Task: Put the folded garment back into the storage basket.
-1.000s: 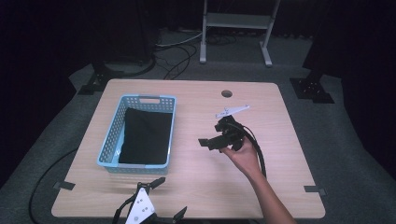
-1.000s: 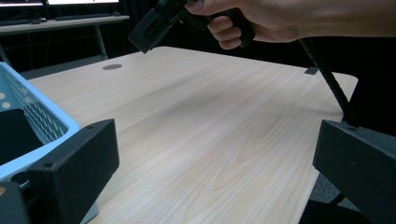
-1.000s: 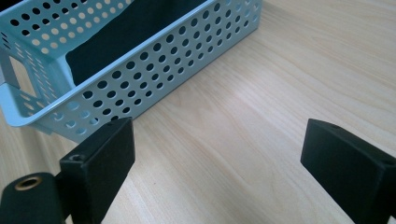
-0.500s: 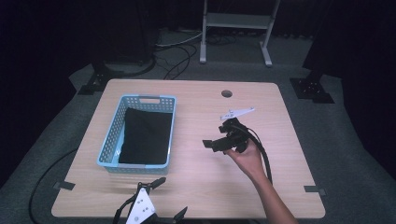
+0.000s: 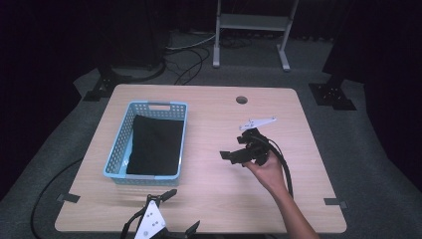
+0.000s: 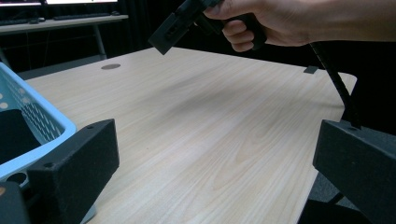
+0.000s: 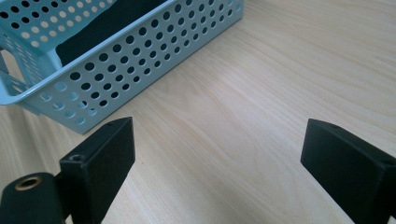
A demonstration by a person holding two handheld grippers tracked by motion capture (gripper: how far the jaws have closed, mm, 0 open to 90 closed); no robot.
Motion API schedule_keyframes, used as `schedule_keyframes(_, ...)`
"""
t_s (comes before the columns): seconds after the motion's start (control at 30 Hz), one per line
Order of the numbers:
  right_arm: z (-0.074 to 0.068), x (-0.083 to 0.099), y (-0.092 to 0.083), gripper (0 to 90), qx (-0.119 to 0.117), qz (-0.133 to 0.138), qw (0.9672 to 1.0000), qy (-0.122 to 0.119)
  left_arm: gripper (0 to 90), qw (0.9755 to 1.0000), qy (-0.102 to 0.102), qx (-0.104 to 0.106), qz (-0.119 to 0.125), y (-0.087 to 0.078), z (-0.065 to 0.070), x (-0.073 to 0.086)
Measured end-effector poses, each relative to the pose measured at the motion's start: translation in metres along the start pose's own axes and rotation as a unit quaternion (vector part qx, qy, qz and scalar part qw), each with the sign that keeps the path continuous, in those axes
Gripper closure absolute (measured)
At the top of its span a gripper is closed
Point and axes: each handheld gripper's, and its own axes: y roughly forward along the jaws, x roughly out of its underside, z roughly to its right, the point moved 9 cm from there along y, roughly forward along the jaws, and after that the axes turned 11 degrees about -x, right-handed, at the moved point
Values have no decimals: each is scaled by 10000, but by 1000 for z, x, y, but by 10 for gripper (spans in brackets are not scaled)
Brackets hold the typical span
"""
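The basket (image 5: 148, 144) sits on the left half of the table (image 5: 209, 199), holding a black cloth (image 5: 155, 144). The right gripper (image 5: 238, 155), jaws spread, hovers right of the basket, empty. The left gripper (image 5: 181, 211), jaws spread, rests at the near edge. Pale woodgrain tabletop; dark carpet (image 5: 368, 144) around, a metal stand (image 5: 251, 30) behind.

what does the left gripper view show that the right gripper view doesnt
Left gripper view: the person's hand holding the right gripper above the table, its cable trailing down, and a round hole in the tabletop. Right gripper view: the basket's perforated side wall close up. Both: wooden table, blue basket with black cloth inside, open black jaws.
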Motion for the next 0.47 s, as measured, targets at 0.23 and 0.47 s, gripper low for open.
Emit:
schedule_keyframes(0.23, 0, 3, -2, 100, 17, -30, 10000, -5, 0, 10000, 17, -5, 5, 0, 0, 0)
schedule_keyframes(0.47, -3, 4, -5, 100, 21, -26, 10000, -69, 0, 10000, 26, -12, 1, 0, 0, 0)
